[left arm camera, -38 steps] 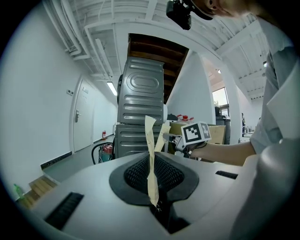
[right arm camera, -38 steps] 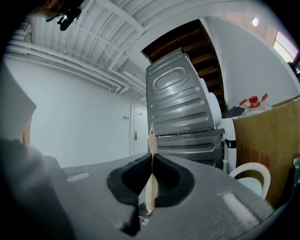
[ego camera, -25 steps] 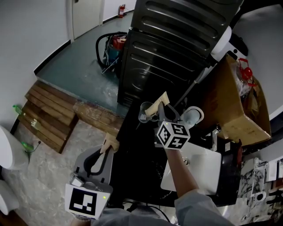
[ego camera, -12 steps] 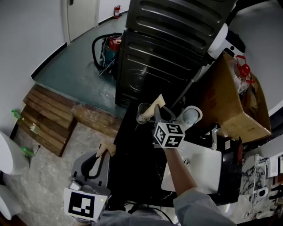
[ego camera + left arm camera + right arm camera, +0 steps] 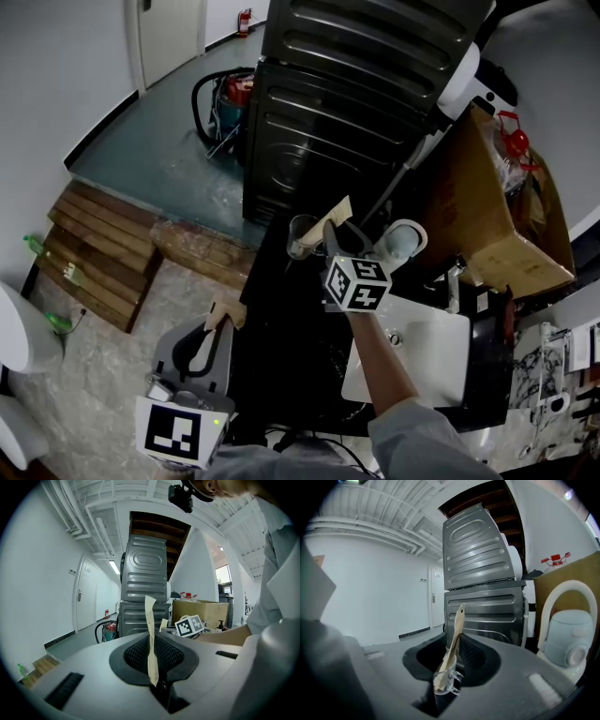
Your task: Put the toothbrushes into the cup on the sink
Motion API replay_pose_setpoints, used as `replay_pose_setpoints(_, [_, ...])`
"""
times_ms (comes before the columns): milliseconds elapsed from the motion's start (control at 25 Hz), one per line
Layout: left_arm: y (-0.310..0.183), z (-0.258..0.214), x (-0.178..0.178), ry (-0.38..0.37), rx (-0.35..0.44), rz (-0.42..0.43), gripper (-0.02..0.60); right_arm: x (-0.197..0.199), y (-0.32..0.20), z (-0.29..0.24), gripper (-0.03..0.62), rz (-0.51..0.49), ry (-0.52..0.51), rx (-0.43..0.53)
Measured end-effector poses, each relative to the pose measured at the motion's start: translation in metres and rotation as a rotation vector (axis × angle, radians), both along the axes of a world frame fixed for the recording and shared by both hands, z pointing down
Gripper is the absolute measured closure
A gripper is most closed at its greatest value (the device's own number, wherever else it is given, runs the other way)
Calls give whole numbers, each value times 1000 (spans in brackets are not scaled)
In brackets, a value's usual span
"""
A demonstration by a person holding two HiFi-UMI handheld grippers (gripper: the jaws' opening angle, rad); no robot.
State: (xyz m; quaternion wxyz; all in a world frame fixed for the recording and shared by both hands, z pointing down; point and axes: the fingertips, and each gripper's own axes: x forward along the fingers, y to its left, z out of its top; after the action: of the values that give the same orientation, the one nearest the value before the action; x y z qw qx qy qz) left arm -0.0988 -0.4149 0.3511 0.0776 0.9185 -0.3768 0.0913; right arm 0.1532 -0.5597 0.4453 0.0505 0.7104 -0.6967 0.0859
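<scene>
A clear cup (image 5: pixel 301 238) stands on the black counter (image 5: pixel 291 347) left of the sink. My right gripper (image 5: pixel 334 236) is shut on a paper-wrapped toothbrush (image 5: pixel 337 216) that leans up from its jaws, right beside and above the cup. In the right gripper view the toothbrush (image 5: pixel 456 625) runs down between the jaws, and its lower end shows at the cup (image 5: pixel 446 685). My left gripper (image 5: pixel 212 339) hangs low at the counter's left side, shut on a second wrapped toothbrush (image 5: pixel 224 315). That toothbrush (image 5: pixel 150 620) stands upright in its jaws.
A white sink basin (image 5: pixel 420 360) with a faucet (image 5: pixel 456 277) lies right of my arm, and a white jug (image 5: pixel 403 246) stands behind it. Stacked grey machines (image 5: pixel 356 103) rise behind the counter, a cardboard box (image 5: pixel 502 211) to the right. A wooden pallet (image 5: pixel 94 246) lies on the floor.
My right gripper has sunk a little with its toothbrush, closer to the cup. The left gripper has kept still.
</scene>
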Motion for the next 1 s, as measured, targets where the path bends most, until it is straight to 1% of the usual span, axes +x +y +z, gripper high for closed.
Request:
replay_pose_setpoints(160, [1,-1,5,1,-1,15,552,-1,7,-6,507,-14,-21,-2])
replay_pose_setpoints(320, [3,-4,10,9,0,31,552,2,21,-14,507,1,-44,9])
replay_pose_setpoints(440, [2,-7,14,4,35,53,552,6,36,-24,507,23,-64,35])
replay_pose_setpoints(560, [1,-11,19,-3,66,74,552,8,54,-40,507,20,-79,76])
replay_pose_setpoints(600, [0,-12,21,-13,93,85,552,9,61,-46,514,15,-81,88])
replay_pose_setpoints(680, [0,-16,26,-23,126,104,552,9,74,-59,516,5,-70,108])
replay_pose_setpoints(800, [4,-18,35,-5,103,123,552,8,97,-79,519,1,-27,128])
replay_pose_setpoints(840, [6,-19,38,-4,111,132,552,8,105,-85,537,7,-12,136])
replay_pose_setpoints(880, [7,-20,40,-4,128,142,552,8,113,-91,569,14,1,144])
replay_pose_setpoints(920, [8,-21,42,-1,139,150,552,8,121,-97,583,21,11,155])
replay_pose_setpoints(1000, [11,-23,46,6,147,160,552,7,137,-109,585,29,22,180])
